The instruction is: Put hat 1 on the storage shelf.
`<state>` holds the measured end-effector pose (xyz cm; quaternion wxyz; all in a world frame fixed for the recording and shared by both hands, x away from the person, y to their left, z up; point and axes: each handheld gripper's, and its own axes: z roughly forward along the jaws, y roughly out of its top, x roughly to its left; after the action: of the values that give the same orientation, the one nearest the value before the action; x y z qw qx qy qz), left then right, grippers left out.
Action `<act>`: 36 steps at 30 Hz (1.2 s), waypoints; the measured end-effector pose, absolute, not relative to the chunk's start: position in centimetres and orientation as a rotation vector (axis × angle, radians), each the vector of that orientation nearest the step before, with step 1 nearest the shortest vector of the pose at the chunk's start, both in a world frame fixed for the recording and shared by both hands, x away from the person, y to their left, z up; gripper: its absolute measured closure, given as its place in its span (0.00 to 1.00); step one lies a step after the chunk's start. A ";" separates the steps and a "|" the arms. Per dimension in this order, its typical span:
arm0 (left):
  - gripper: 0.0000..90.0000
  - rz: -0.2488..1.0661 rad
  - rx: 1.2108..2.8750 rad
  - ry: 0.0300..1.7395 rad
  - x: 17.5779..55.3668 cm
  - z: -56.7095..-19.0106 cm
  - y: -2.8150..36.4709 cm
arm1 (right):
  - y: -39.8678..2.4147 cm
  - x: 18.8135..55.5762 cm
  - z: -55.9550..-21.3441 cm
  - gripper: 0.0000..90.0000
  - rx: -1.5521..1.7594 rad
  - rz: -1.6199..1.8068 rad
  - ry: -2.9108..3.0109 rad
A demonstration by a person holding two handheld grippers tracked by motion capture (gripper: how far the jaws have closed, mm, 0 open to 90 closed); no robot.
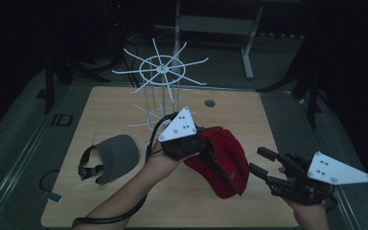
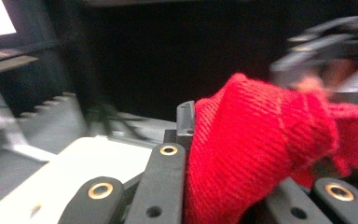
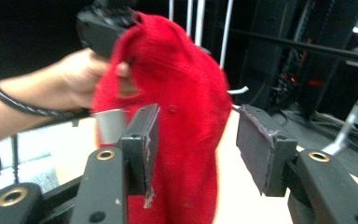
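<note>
A red cap [image 1: 227, 160] hangs over the middle of the wooden table [image 1: 249, 115], crumpled where my left gripper [image 1: 205, 146] is shut on its upper edge. In the left gripper view the red cap's knit fabric [image 2: 261, 140] bulges between the black jaws of the left gripper [image 2: 233, 154]. To the right of the cap, and apart from it, my right gripper [image 1: 258, 160] stands open. Seen from the right gripper [image 3: 200, 140], the cap [image 3: 182, 93] hangs beyond the spread pads [image 3: 261, 140], touching neither. The other hand [image 3: 74, 79] holds it up there.
A grey cap [image 1: 117, 155] with a black strap lies on the table's left side. A white wire rack [image 1: 163, 69] with radiating arms stands at the table's back middle. A small round hole [image 1: 210, 103] sits in the tabletop behind the hands. Dark surroundings ring the table.
</note>
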<state>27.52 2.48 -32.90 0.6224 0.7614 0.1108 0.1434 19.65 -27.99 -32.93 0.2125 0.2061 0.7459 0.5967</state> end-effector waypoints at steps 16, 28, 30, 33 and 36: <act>0.97 0.215 1.811 0.167 28.2 -33.6 2.0 | -24.8 22.0 -33.9 0.83 0.369 1.526 2.244; 0.96 0.179 1.795 0.176 28.8 -34.2 2.3 | -25.5 22.0 -33.3 0.99 0.433 1.614 2.185; 0.96 0.193 1.813 0.161 28.7 -34.3 2.2 | -25.7 22.1 -33.2 0.99 0.458 1.610 2.167; 0.89 0.186 1.817 0.163 28.7 -34.3 2.2 | -26.0 22.1 -33.0 0.99 0.490 1.613 2.146; 0.75 0.188 1.827 0.163 28.7 -34.2 2.3 | -26.3 22.1 -32.8 0.99 0.521 1.612 2.125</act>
<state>28.66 2.25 -34.24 0.6044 0.7894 0.0705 0.0811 22.12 -26.30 -32.81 0.2103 0.1874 0.7644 0.5799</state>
